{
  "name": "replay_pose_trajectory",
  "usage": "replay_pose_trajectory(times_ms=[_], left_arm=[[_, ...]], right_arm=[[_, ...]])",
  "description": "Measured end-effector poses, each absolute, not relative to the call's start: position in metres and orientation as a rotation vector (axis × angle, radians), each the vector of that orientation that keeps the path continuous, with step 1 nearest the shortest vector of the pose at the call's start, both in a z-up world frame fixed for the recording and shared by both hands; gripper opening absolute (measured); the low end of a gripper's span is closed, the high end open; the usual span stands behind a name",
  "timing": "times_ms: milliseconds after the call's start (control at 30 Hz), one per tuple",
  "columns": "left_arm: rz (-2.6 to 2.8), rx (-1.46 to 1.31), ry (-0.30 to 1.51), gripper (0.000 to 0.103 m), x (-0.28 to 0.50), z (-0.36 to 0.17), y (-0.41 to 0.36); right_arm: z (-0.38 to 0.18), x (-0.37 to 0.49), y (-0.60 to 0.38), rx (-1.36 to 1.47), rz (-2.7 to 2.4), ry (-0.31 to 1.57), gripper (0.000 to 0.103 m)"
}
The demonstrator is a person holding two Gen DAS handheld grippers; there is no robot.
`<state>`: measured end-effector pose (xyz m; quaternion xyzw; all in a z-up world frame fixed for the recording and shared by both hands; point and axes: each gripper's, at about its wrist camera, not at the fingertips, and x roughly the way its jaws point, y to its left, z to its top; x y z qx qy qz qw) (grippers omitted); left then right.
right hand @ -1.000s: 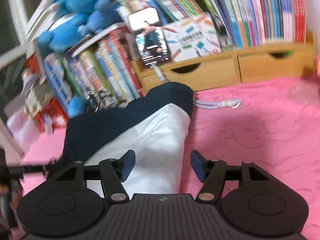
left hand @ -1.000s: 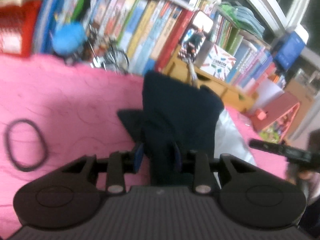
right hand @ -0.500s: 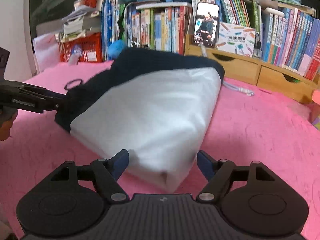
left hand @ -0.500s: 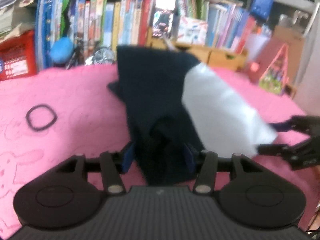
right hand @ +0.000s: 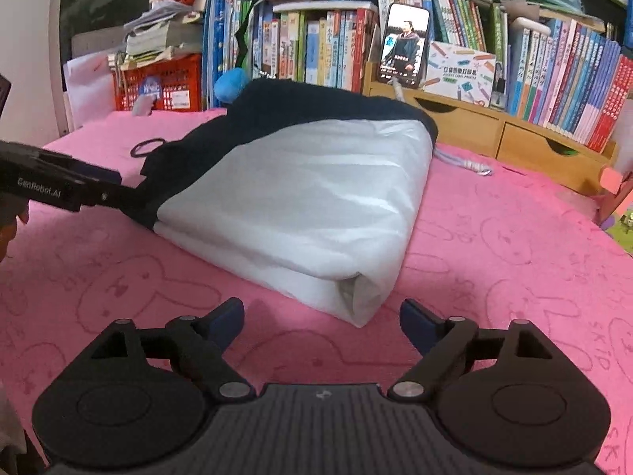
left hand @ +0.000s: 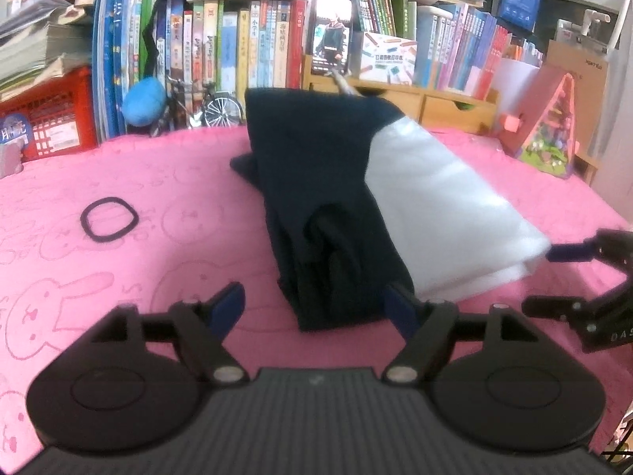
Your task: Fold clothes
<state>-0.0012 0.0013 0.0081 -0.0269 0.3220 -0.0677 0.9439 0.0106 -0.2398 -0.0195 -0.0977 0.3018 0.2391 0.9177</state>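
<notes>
Now folded garment (right hand: 300, 202), both tools parted

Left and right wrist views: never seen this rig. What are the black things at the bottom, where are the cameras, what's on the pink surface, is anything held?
No robot here: a person holds a two-finger gripper in each hand, and a fisheye camera on each looks forward along its fingers. The black shape at the bottom of each picture is that gripper's own body.

In the left wrist view, the left gripper stands open, the navy end of the folded garment between its fingers but not pinched. The right gripper shows at the right edge, by the garment's white part.

In the right wrist view, the right gripper is also open, just short of the white corner. The left gripper comes in from the left.

On the pink rabbit-print cover lie the navy and white garment, a black ring band and a white cord. Nothing is held.
</notes>
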Motion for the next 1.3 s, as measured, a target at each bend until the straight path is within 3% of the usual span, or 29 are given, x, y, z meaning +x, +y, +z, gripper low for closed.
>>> replay_pose_trajectory(times_ms=[333, 433, 733, 1300], left_arm=[[-0.109, -0.030, 0.643, 0.091, -0.015, 0.013, -0.006], [-0.113, -0.021, 0.640, 0.102, -0.018, 0.013, -0.010], [-0.107, -0.036, 0.682, 0.103, -0.012, 0.000, -0.016], [-0.110, -0.014, 0.702, 0.103, -0.002, -0.013, -0.024]], right_arm=[[-0.015, -0.002, -0.238, -0.188, 0.450, 0.582, 0.102], [-0.015, -0.005, -0.238, -0.185, 0.450, 0.575, 0.103], [-0.025, -0.014, -0.231, -0.270, 0.370, 0.476, 0.103], [-0.029, -0.004, -0.231, -0.253, 0.401, 0.528, 0.103]])
